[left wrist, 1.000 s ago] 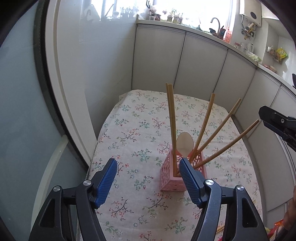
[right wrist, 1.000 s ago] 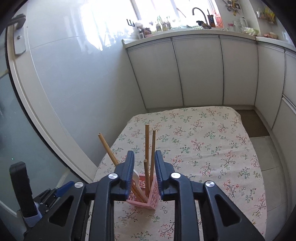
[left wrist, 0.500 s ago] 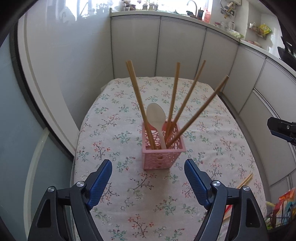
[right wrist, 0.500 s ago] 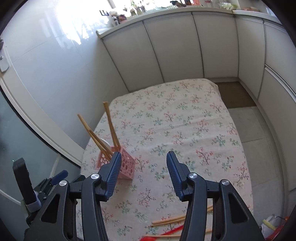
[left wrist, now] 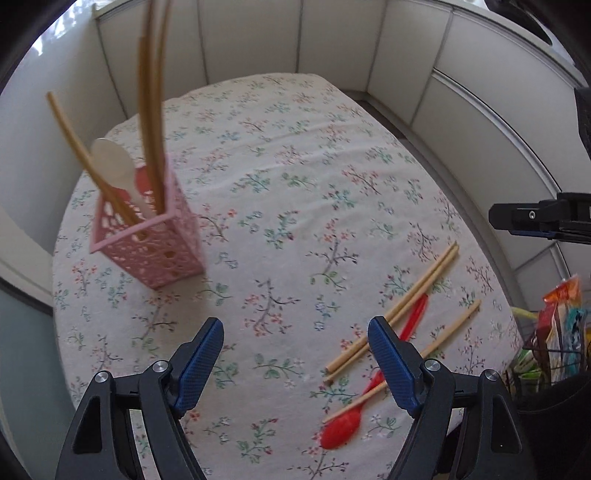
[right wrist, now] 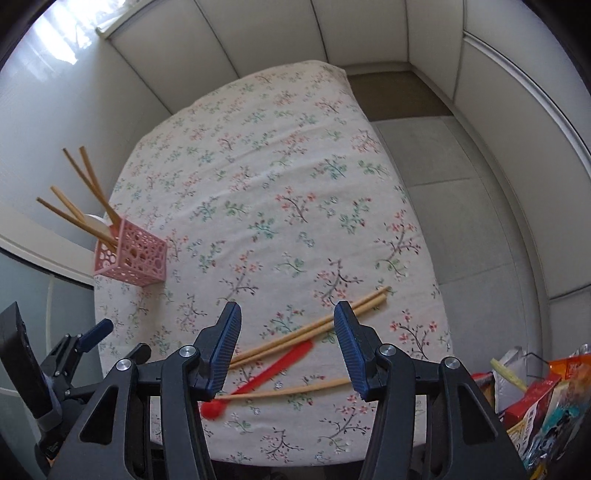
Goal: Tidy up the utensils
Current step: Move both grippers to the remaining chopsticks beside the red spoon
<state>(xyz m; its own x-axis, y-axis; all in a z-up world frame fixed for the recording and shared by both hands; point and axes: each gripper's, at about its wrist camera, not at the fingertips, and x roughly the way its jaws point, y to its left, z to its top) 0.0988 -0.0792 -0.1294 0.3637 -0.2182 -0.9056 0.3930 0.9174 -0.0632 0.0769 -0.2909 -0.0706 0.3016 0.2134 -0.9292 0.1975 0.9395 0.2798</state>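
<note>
Pale cabinet panels (right wrist: 388, 33) wrap around a surface (right wrist: 295, 155) draped in a floral cloth. Near its left edge stands a pink perforated holder (left wrist: 147, 240), also seen in the right wrist view (right wrist: 131, 256). It stands upright and carries several wooden chopsticks (left wrist: 149, 110) that lean outward, along with a white spoon (left wrist: 114, 166) whose bowl rises above the rim.

Close to the near right corner lie the loose utensils. A pair of chopsticks (right wrist: 314, 326) rests side by side, touching, running diagonally across the cloth. Just beside them a red spoon (right wrist: 258, 380) lies flat, its bowl toward the near edge. A single chopstick (right wrist: 288, 391) crosses over the red spoon's handle near the bowl.

The left claw (left wrist: 295, 365) hangs above the cloth with its blue pads spread wide and nothing between them; the near ends of the loose pair lie by its right finger. The right claw (right wrist: 286, 350) is likewise parted wide and empty, hovering over the loose pair and the red spoon, which show between its fingers. Whether either claw touches them cannot be told.

Colourful snack packets (right wrist: 546, 398) sit off the right edge of the surface.
</note>
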